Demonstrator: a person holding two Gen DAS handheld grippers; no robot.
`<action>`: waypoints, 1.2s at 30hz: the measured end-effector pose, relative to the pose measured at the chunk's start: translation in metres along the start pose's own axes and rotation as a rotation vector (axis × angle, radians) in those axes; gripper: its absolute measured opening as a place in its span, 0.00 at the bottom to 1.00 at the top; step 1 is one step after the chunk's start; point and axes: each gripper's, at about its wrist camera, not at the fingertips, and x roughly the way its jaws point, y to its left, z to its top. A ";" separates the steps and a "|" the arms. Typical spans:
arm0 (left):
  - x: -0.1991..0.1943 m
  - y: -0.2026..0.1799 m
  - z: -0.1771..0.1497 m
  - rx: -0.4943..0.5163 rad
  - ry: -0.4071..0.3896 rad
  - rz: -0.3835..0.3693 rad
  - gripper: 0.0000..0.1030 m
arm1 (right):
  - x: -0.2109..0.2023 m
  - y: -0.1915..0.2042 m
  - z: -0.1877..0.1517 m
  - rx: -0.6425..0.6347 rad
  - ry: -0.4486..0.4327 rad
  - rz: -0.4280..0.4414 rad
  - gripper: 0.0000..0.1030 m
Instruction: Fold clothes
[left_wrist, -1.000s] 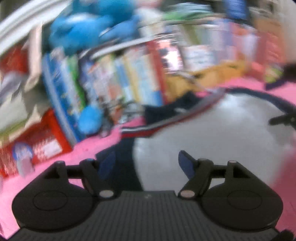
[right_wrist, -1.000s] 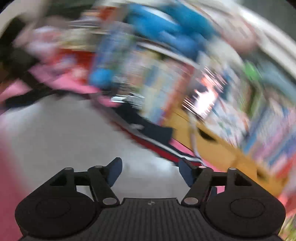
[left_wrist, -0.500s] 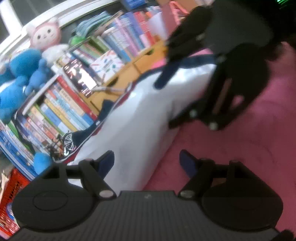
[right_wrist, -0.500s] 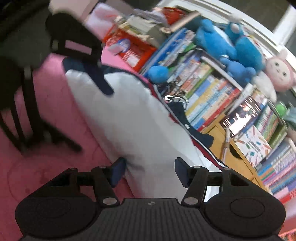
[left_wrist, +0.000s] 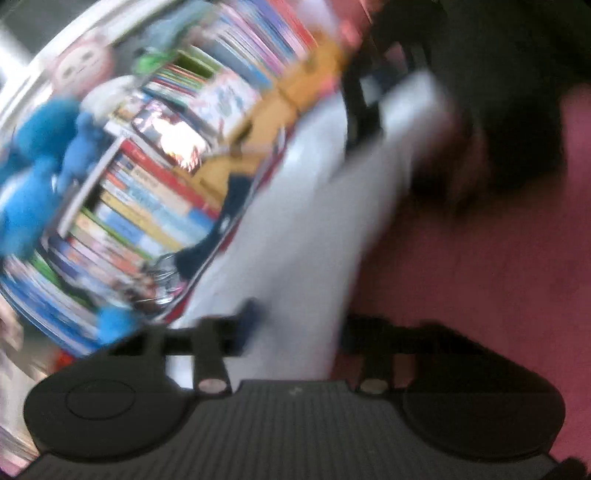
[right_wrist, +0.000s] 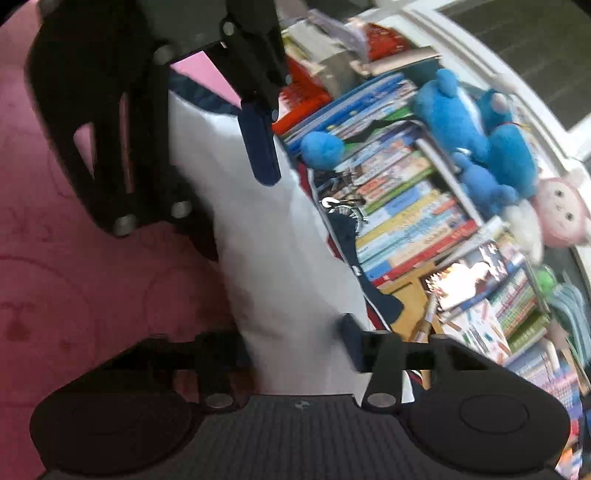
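A white garment (left_wrist: 314, 221) with navy and red trim lies flat on the pink floor mat and runs away from me in both views. In the blurred left wrist view, my left gripper (left_wrist: 299, 321) is closing around the garment's near edge, one finger over the cloth and the other under it. A gap still shows. My right gripper (right_wrist: 293, 336) is closing the same way on the garment (right_wrist: 258, 240) at its near edge. The left tool's blue finger (right_wrist: 258, 147) rests over the cloth farther along. The right tool's dark body (left_wrist: 498, 110) shows as a blur.
A low shelf of colourful books (right_wrist: 406, 206) runs along the garment's far side, with blue plush toys (right_wrist: 472, 129) and a pink one (right_wrist: 561, 210) on top. A wooden drawer box (right_wrist: 406, 302) stands beside the books. Pink mat (right_wrist: 74, 295) spreads on the other side.
Both grippers have dropped to the garment's near edge and rolled sideways. Their jaws have narrowed from wide open, and the cloth now lies between them.
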 end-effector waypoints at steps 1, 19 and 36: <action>0.004 0.000 -0.010 0.043 0.029 0.033 0.18 | 0.001 0.000 -0.006 -0.040 0.013 -0.009 0.20; -0.107 0.016 -0.042 0.039 0.025 0.216 0.03 | -0.083 -0.012 -0.045 -0.245 0.018 -0.237 0.06; -0.162 -0.019 -0.107 0.010 0.150 0.063 0.34 | -0.151 0.058 -0.109 -0.305 0.179 -0.126 0.12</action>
